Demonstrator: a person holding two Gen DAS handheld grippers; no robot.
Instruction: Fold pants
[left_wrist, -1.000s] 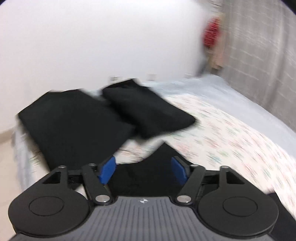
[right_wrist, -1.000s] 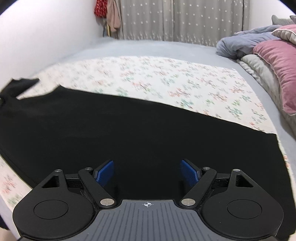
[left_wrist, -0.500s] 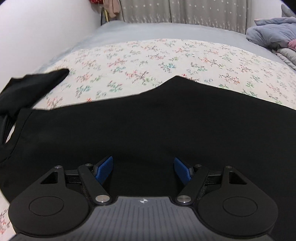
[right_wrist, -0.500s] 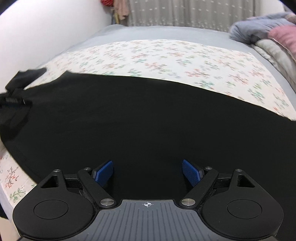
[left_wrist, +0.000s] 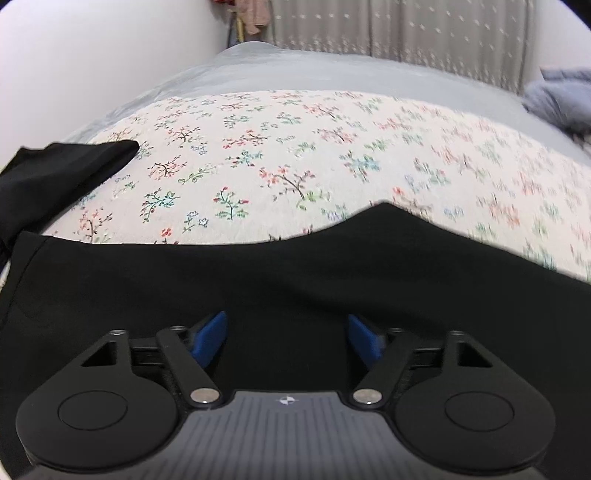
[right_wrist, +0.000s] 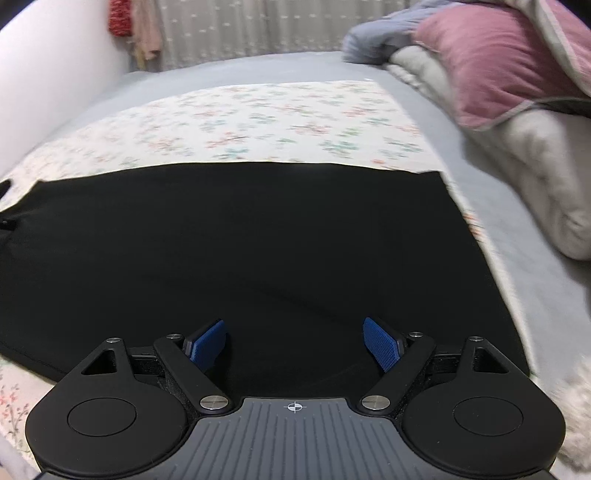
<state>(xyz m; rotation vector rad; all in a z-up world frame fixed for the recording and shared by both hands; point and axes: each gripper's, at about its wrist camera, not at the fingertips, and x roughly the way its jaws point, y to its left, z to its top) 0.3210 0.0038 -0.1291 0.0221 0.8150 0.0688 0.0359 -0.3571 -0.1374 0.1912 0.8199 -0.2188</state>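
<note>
While the left gripper (left_wrist: 286, 334) hangs low over the pants (left_wrist: 258, 280), its blue pads stand wide apart with only dark cloth showing beneath the gap, so it has hold of nothing. From this wrist view the pants lie spread flat across the near side of the floral sheet (left_wrist: 295, 155), their far edge rising to a small peak right of centre, and another black garment (left_wrist: 62, 170) rests at the left edge, well apart from the open jaws. Seen from the right wrist, the right gripper (right_wrist: 295, 345) is likewise spread wide and empty above the same pants (right_wrist: 240, 240), whose squared far corner sits toward the right, near the grey bedding (right_wrist: 535, 155) and pink pillow (right_wrist: 498, 55). Judging by the flat, unfolded cloth, the fold has not begun; this looks like the approach to a first grasp. Next, each claw would need to drop onto an edge and pinch only the intended layers before lifting them over together.
</note>
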